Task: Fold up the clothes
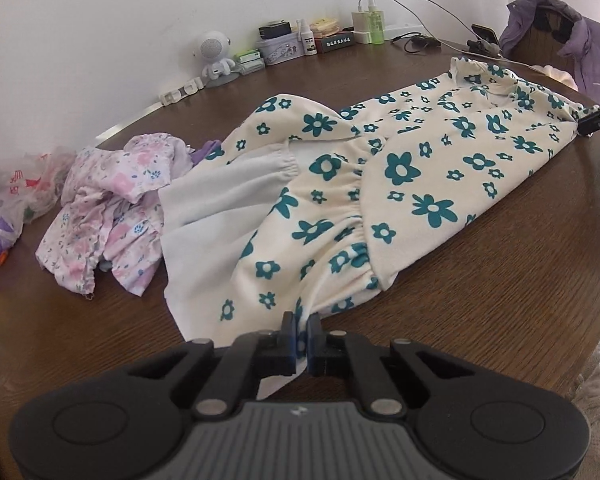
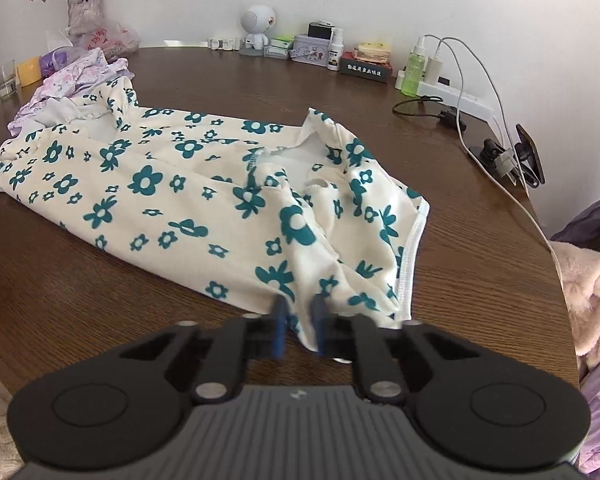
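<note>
Left wrist: one flowered dress (image 1: 400, 184), two clamped grippers (image 1: 300, 330) (image 2: 298, 318).

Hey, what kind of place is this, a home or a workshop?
Most likely a home. A round wooden table holds a flower-print garment for folding, with a power strip and chargers by the wall and a vase of flowers at the edge.
</note>
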Motion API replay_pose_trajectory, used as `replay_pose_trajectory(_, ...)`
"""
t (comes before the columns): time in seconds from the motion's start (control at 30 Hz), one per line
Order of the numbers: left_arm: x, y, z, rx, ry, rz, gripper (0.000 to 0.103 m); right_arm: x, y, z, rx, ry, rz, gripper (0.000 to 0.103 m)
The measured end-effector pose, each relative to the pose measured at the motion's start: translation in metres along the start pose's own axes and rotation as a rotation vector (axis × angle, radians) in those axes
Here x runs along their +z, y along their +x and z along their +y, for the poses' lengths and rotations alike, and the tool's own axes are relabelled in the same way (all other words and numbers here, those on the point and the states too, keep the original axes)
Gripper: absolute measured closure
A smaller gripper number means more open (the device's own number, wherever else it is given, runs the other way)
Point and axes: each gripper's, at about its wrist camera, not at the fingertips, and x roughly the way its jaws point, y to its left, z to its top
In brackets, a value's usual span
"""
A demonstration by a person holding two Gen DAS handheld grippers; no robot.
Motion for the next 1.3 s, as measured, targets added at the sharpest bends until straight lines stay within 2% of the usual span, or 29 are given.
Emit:
replay_pose_trajectory(0.1,-0.003,-0.005,-0.003,0.010,0.011,0.003,0.099,-0.003,-0.002,-0.007,0.021,0.018,0.029,0.101)
replay_pose_trajectory(0.3,-0.013,-0.018,-0.007,0.047,-0.003,-0.002,0.099,-0.010,-0.012,-0.009,0.006,-0.001,0.083,0.103)
replay_pose_trajectory(0.33,-0.015,-0.019,-0.007,0.051,0.001,-0.007,0.099,-0.012,-0.014,-0.011,0.006,0.011,0.083,0.103)
replay_pose_trajectory(0.43,-0.014,-0.017,-0.010,0.050,0.012,0.003,0.099,-0.005,-0.028,-0.021,0.096,0.096,0.015,0.101)
replay_pose_trajectory(0.47,-0.013,-0.016,-0.012,0.053,0.019,0.007,0.099,0.000,-0.033,-0.022,0.119,0.108,-0.018,0.098)
replay_pose_trajectory(0.53,-0.012,-0.013,-0.014,0.062,0.032,0.011,0.099,0.010,-0.036,-0.019,0.107,0.078,-0.075,0.080)
replay_pose_trajectory(0.57,-0.011,-0.013,-0.013,0.062,0.029,0.012,0.099,0.015,-0.034,-0.017,0.082,0.054,-0.089,0.059)
replay_pose_trajectory(0.6,-0.011,-0.012,-0.013,0.061,0.025,0.013,0.099,0.018,-0.029,-0.016,0.063,0.036,-0.095,0.055)
replay_pose_trajectory(0.67,-0.011,-0.013,-0.012,0.061,0.019,0.017,0.099,0.024,-0.015,-0.020,0.083,0.042,-0.070,0.057)
replay_pose_trajectory(0.77,-0.012,-0.013,-0.011,0.059,0.015,0.026,0.099,0.027,0.007,-0.029,0.114,0.069,-0.019,0.100)
replay_pose_trajectory(0.93,-0.011,-0.013,-0.011,0.055,0.026,0.035,0.099,0.029,0.013,-0.059,0.195,0.178,-0.035,0.100)
replay_pose_trajectory(1.03,-0.011,-0.012,-0.010,0.059,0.020,0.029,0.099,0.022,0.028,-0.064,0.208,0.198,-0.030,0.096)
replay_pose_trajectory(1.13,-0.013,-0.014,-0.010,0.058,0.021,0.016,0.098,0.013,0.030,-0.069,0.236,0.213,-0.068,0.093)
replay_pose_trajectory(1.2,-0.013,-0.022,-0.007,0.042,-0.006,-0.006,0.089,0.012,0.017,-0.079,0.253,0.296,-0.086,0.087)
replay_pose_trajectory(1.27,-0.012,-0.035,-0.002,0.017,-0.055,-0.041,0.086,0.010,-0.002,-0.086,0.248,0.357,-0.133,0.086)
replay_pose_trajectory(1.3,-0.010,-0.042,0.000,0.003,-0.085,-0.068,0.079,0.011,-0.012,-0.083,0.243,0.355,-0.156,0.086)
